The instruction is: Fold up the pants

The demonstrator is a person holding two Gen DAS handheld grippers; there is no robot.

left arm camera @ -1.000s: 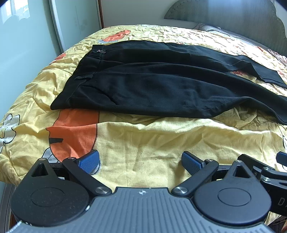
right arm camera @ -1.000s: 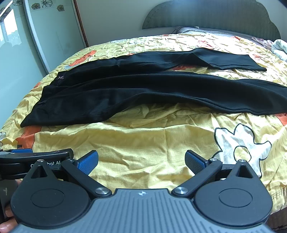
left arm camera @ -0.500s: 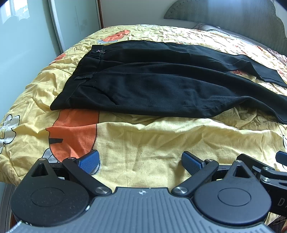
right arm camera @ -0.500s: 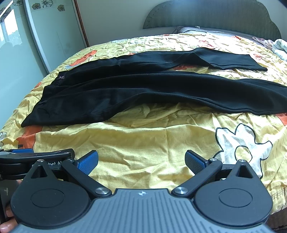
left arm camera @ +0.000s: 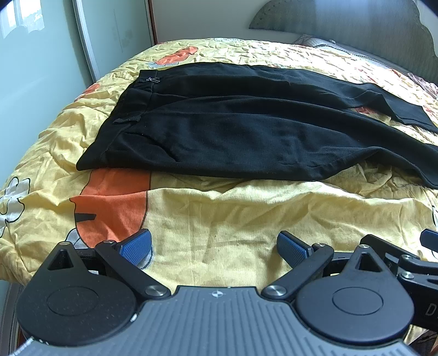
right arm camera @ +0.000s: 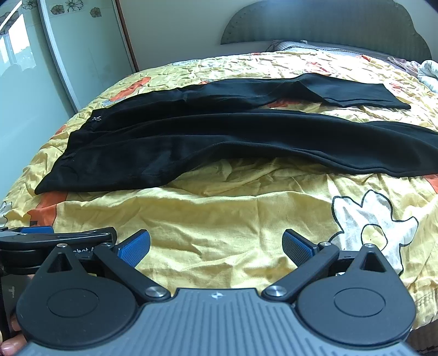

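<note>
A pair of black pants (left arm camera: pixel 246 128) lies spread flat across the middle of a bed covered by a yellow bedspread (left arm camera: pixel 219 213) with orange and white cartoon prints. The waistband points toward the bed's left edge, near a pale sliding door (right arm camera: pixel 90 52), and the two legs run out toward the right edge. The far leg (right arm camera: pixel 342 90) angles away from the near one, so a strip of bedspread shows between them. A grey padded headboard (right arm camera: pixel 328 24) stands at the far end of the bed.

Both tools hover low over the bed's near edge, well apart from the pants. The left tool (left arm camera: pixel 215 246) has its blue-padded fingers (left arm camera: pixel 135 245) spread wide with nothing between them. The right tool (right arm camera: pixel 216 246) is likewise spread and empty, just beside the left one.
</note>
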